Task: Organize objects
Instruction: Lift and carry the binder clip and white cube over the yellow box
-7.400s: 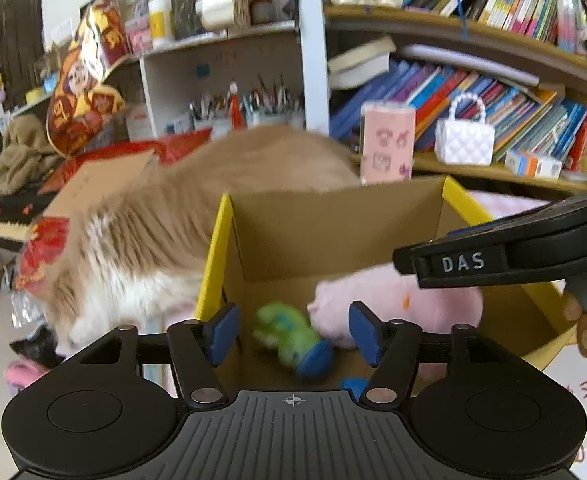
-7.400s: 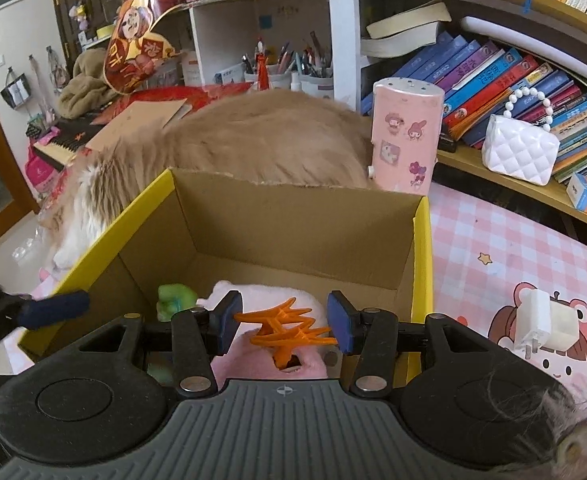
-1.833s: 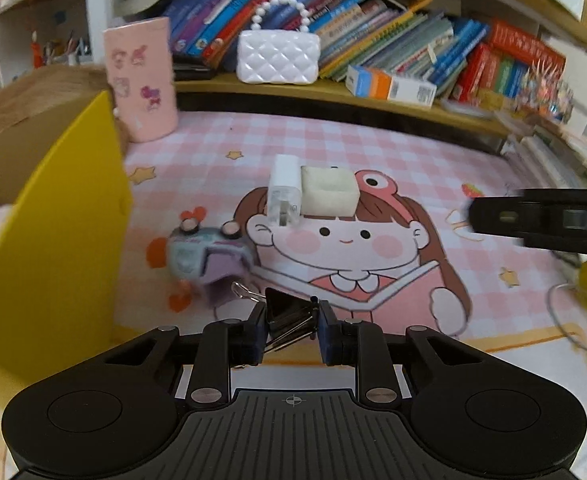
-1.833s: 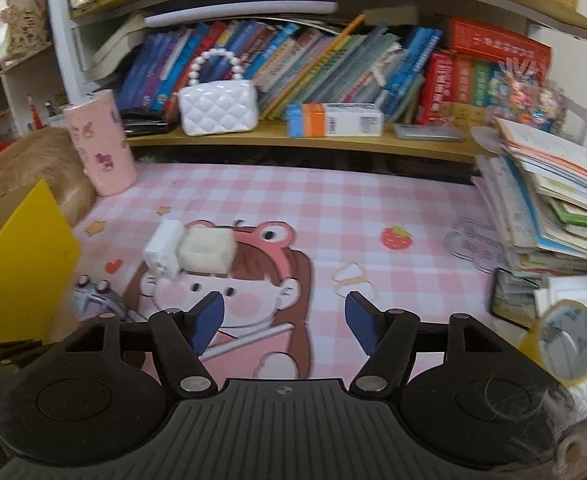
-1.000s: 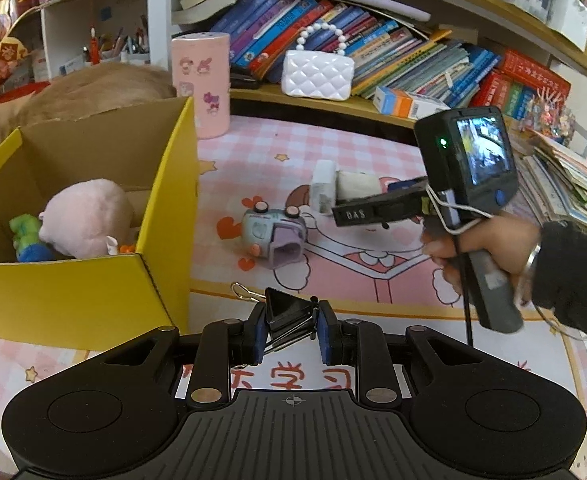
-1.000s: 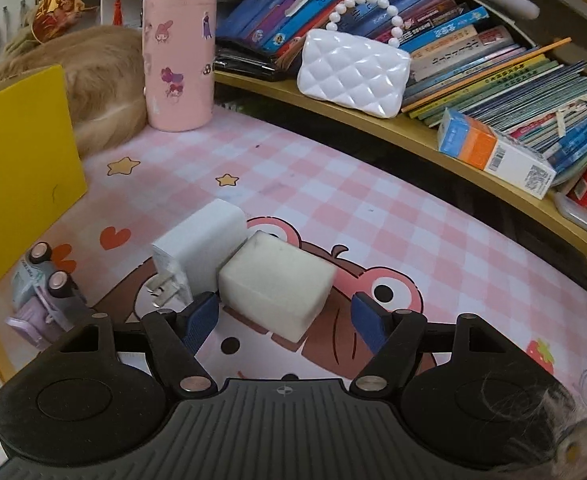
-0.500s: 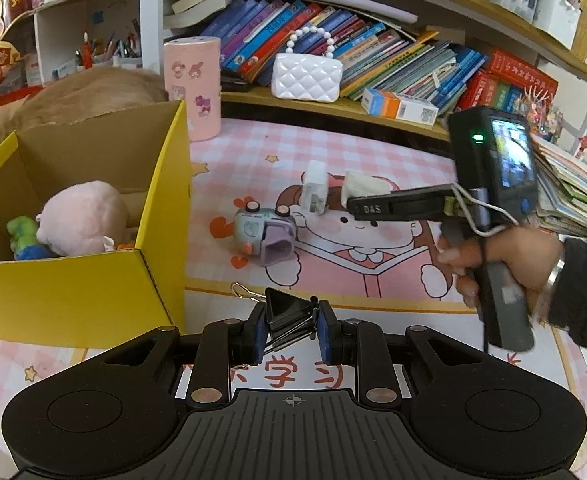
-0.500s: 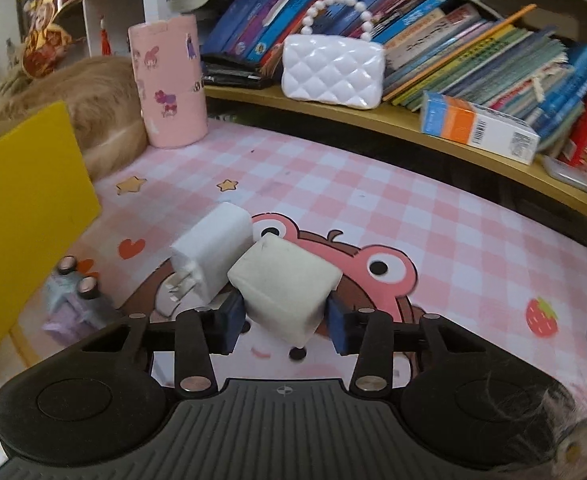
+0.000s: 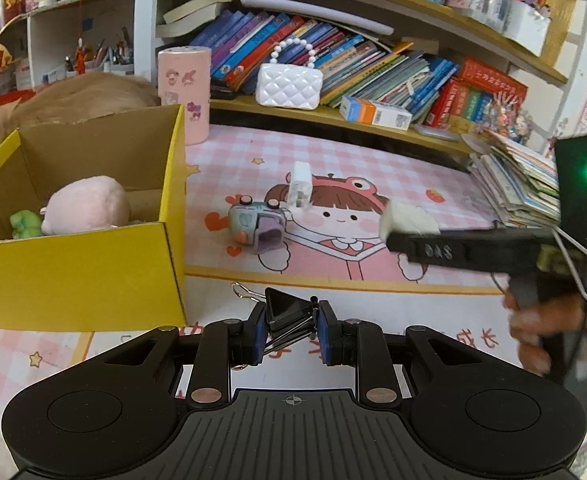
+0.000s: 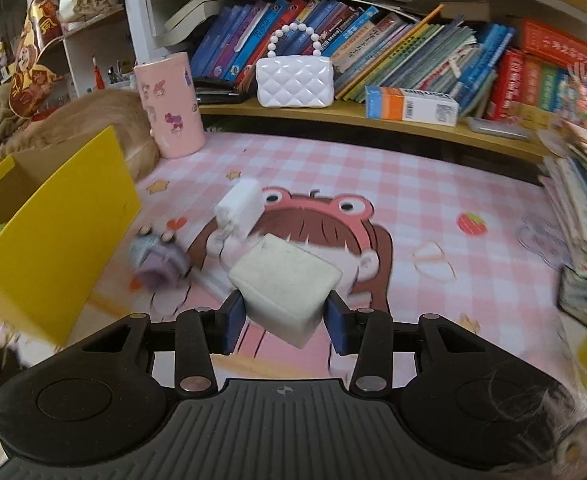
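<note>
My left gripper (image 9: 289, 334) is shut on a black binder clip (image 9: 287, 314), held above the pink mat in front of the yellow cardboard box (image 9: 81, 268). The box holds a pink plush (image 9: 87, 204) and a green toy (image 9: 25, 222). My right gripper (image 10: 285, 322) is shut on a white cube (image 10: 283, 282) and holds it above the mat; the cube also shows in the left wrist view (image 9: 405, 216). A white charger plug (image 9: 299, 182) and a grey-purple toy (image 9: 257, 226) lie on the mat between box and right gripper.
A pink cylinder (image 9: 183, 94) stands behind the box beside a furry cat (image 9: 81, 94). A low shelf carries a white quilted purse (image 9: 287, 86) and an orange-white carton (image 9: 375, 112). A stack of books (image 9: 517, 188) lies at the mat's right edge.
My right gripper closed on the white cube and lifted it off the mat, away from the charger plug. My left gripper keeps holding the binder clip near the box.
</note>
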Tool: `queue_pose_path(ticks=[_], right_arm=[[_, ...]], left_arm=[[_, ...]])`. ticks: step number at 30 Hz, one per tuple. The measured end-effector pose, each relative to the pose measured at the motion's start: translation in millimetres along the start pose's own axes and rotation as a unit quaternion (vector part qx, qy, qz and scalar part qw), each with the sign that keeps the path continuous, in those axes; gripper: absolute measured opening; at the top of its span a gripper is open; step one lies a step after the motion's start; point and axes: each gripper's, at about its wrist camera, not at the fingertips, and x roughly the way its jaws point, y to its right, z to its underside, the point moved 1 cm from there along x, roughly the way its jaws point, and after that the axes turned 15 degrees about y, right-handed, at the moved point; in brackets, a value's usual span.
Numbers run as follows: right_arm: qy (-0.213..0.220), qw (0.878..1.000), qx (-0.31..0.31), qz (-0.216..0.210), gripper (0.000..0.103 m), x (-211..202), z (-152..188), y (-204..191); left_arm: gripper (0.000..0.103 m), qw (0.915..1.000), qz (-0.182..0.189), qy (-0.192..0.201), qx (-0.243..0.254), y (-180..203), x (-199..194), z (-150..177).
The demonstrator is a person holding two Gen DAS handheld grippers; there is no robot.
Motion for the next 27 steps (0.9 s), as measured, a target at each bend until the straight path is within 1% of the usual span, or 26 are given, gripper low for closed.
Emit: queue_pose_path(ticks=[5,12,18,27], right_arm=[[-0.008,1.0,0.008,0.015,0.039,-37,12,-20],[-0.013,0.999,0.02,0.024,0.039,-74,26,-60],[-0.024,1.0,0.016,0.011,0.039,-94,42,-102],[-0.037,0.999,0.008,-0.017,0.039,-107,59,-163]], left_arm=[[0.024,0.9999,0.014,0.007,0.001,-13,-18,4],[0.024,0.9998,0.016,0.012,-0.004,-42,-46,12],[0.024,0.9998,0.005,0.013,-0.012,-71,-73,22],[0.024,0.9995,-0.018,0.012,-0.022,-113,-106,35]])
